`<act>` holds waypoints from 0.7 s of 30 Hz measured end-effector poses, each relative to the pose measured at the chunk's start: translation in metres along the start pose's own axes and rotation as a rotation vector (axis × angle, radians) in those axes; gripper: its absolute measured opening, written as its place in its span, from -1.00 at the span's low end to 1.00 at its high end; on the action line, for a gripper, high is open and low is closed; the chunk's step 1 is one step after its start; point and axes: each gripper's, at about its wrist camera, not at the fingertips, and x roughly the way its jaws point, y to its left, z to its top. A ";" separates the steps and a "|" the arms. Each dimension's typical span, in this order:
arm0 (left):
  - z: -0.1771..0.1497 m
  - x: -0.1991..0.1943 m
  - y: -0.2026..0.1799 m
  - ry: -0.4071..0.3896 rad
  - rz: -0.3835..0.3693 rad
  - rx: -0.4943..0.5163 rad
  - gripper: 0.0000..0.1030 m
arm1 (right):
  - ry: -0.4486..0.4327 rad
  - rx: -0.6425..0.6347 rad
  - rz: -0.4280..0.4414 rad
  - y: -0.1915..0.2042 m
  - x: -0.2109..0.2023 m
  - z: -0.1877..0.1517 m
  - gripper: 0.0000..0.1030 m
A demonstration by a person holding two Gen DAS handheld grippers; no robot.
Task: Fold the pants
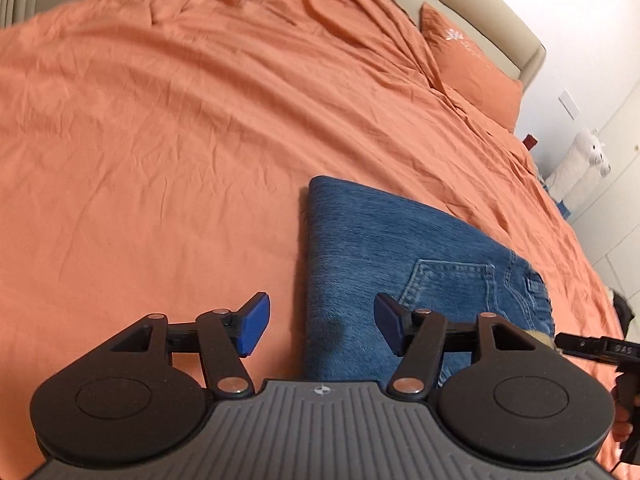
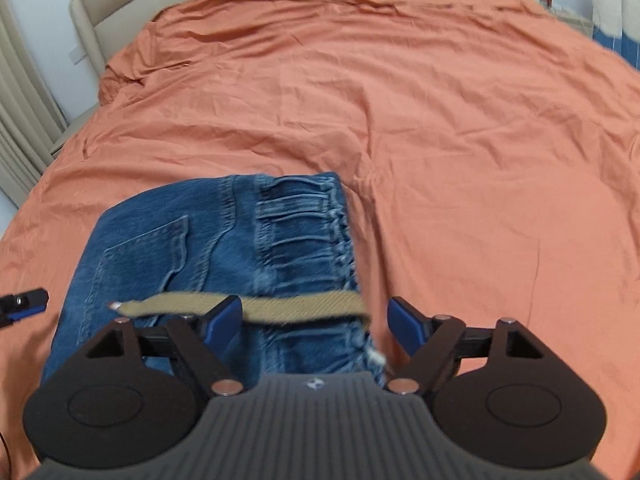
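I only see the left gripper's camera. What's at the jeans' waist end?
Observer: A tan strap lies across the jeans near the gathered waistband.
Operator: Is the right gripper holding it?
Observer: No, the right gripper is open, with the strap running between its fingers.
Operator: What's past the bed?
Observer: Beige curtains hang at the bed's left side.
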 end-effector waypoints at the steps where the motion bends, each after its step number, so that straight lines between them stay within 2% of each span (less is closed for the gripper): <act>1: 0.002 0.004 0.003 0.009 -0.012 -0.012 0.42 | 0.019 0.015 0.012 -0.003 0.006 0.003 0.49; 5: 0.003 0.020 0.009 0.050 -0.052 -0.047 0.47 | 0.082 0.068 0.088 -0.013 0.027 0.014 0.58; 10: 0.001 0.037 0.009 0.091 -0.067 -0.038 0.47 | 0.165 0.128 0.180 -0.023 0.053 0.020 0.58; 15: 0.003 0.047 0.010 0.115 -0.115 -0.058 0.50 | 0.225 0.200 0.278 -0.035 0.076 0.022 0.60; 21: 0.005 0.057 0.017 0.138 -0.171 -0.113 0.51 | 0.248 0.240 0.339 -0.040 0.093 0.023 0.58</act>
